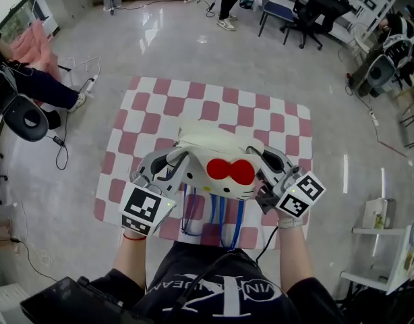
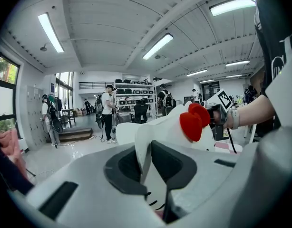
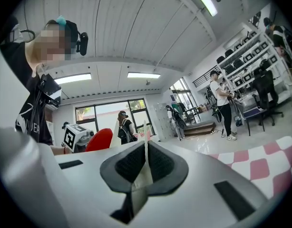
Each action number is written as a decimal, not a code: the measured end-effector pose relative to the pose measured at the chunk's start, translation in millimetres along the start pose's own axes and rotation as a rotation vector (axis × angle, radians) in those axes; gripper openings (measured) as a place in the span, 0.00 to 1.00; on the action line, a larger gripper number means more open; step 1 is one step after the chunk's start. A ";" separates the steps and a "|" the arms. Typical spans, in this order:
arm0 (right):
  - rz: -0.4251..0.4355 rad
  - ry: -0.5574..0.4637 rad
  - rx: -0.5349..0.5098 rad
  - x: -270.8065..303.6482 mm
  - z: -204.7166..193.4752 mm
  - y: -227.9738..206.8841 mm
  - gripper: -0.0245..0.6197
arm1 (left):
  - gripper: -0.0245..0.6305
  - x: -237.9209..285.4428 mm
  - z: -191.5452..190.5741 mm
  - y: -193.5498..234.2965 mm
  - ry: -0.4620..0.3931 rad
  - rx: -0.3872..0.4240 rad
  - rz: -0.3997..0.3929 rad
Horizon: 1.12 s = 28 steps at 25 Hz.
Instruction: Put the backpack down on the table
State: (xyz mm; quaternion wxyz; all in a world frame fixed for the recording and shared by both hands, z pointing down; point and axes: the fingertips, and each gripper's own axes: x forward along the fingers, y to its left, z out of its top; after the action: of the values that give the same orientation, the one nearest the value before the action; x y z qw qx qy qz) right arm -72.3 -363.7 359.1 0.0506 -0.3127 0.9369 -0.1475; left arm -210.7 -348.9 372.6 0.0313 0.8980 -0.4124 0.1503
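Backpack (image 1: 217, 155) over checkered table (image 1: 214, 106), left gripper (image 1: 179, 160) and right gripper (image 1: 259, 157) jaws pinching it

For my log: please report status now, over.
Left tongs shut on white cat-face backpack with red bow. Right tongs shut on it too. Pink-white checkered table below, nothing blocking.

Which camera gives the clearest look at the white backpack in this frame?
The head view: the whole backpack, with red bow and blue straps, shows against the checkered table. The left gripper view shows only pinched white fabric and the bow; the right gripper view shows just a thin fabric edge between its jaws.
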 end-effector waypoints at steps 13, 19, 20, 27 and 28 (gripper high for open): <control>0.032 -0.016 0.014 35.4 4.5 -51.8 0.05 | 0.11 42.8 -1.4 30.6 0.045 0.009 0.033; 0.046 -0.001 0.018 50.3 -3.8 -66.1 0.05 | 0.11 53.6 -10.0 42.6 0.068 0.006 0.049; 0.050 0.001 0.017 51.3 -5.9 -67.3 0.05 | 0.11 54.5 -12.2 43.0 0.072 0.005 0.052; 0.065 0.001 0.025 63.1 -9.1 -80.8 0.05 | 0.11 64.9 -15.2 52.9 0.085 0.011 0.060; 0.066 -0.002 0.027 63.9 -9.2 -82.8 0.05 | 0.11 66.3 -15.0 53.6 0.085 0.012 0.060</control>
State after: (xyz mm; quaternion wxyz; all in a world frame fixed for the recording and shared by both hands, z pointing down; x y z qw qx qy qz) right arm -77.7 -462.9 393.3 0.0606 -0.2810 0.9447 -0.1582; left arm -213.8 -430.0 402.9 0.0391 0.8782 -0.4365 0.1917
